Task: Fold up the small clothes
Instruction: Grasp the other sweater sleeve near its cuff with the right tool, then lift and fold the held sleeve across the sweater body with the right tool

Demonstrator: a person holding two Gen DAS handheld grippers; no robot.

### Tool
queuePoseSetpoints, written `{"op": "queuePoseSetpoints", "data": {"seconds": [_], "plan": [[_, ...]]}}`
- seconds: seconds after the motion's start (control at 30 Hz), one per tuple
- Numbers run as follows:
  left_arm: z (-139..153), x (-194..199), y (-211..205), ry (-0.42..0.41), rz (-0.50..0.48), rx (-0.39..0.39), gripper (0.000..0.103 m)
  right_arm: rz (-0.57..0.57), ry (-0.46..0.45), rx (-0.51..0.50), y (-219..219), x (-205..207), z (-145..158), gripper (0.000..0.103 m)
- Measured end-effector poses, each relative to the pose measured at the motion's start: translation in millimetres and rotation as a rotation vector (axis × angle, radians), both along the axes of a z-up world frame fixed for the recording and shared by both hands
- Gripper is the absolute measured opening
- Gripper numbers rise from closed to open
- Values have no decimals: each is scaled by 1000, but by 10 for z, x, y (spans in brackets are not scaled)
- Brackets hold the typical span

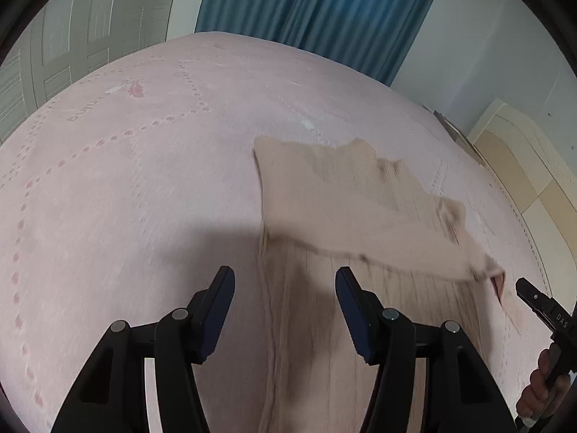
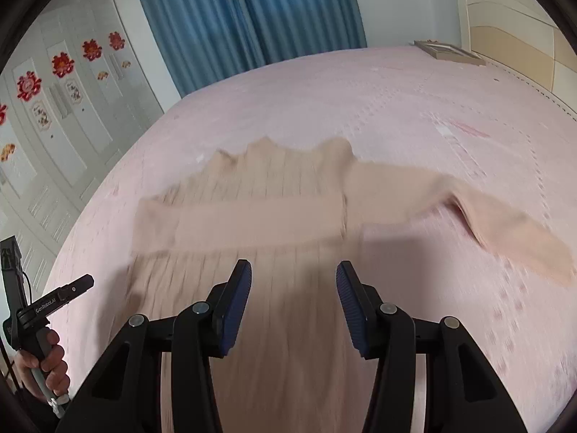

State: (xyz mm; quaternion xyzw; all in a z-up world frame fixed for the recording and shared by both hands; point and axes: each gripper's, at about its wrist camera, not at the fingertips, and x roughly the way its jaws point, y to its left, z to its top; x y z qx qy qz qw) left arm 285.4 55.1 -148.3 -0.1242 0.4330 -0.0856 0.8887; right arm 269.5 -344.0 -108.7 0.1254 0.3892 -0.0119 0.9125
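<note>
A beige ribbed knit garment [image 1: 360,209] lies flat on the pink bed sheet [image 1: 126,198]. In the right wrist view one sleeve [image 2: 252,223] is folded across the garment's [image 2: 281,306] body, and the other sleeve [image 2: 497,216] stretches out to the right. My left gripper [image 1: 285,278] hovers open over the garment's left edge, with nothing between its fingers. My right gripper [image 2: 294,270] is open above the lower body of the garment and holds nothing. Each gripper shows at the edge of the other's view, the right [image 1: 530,296] and the left [image 2: 77,285], each held by a hand.
Blue curtains [image 2: 245,18] hang behind the bed. A white wardrobe with red decorations [image 2: 61,65] stands on the left. A cream headboard [image 2: 515,36] is at the right, with a picture frame [image 2: 447,52] lying on the bed near it. Pink sheet surrounds the garment.
</note>
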Motion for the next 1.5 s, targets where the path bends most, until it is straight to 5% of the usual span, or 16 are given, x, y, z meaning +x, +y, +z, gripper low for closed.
{"op": "queuePoseSetpoints", "data": {"seconds": [0.27, 0.53, 0.73, 1.0, 1.3, 1.4, 1.5], "plan": [[-232, 819, -102, -3, 27, -10, 56, -20, 33, -52, -174, 882, -235, 33], [-511, 987, -156, 57, -11, 9, 54, -31, 179, 15, -449, 1275, -850, 20], [-592, 1074, -118, 71, -12, -70, 25, 26, 114, -52, -305, 1310, -847, 6], [-522, 1029, -44, 8, 15, -67, 23, -1, -54, -17, -381, 1280, -543, 6], [-517, 1009, -214, 9, -13, 56, 23, -40, 115, -76, -452, 1454, -936, 12], [-556, 1011, -309, 12, -14, 143, 36, -48, 127, -62, -476, 1412, -886, 23], [-604, 1013, -357, 18, -12, 191, 46, -69, 140, -20, -595, 1305, -798, 23]]}}
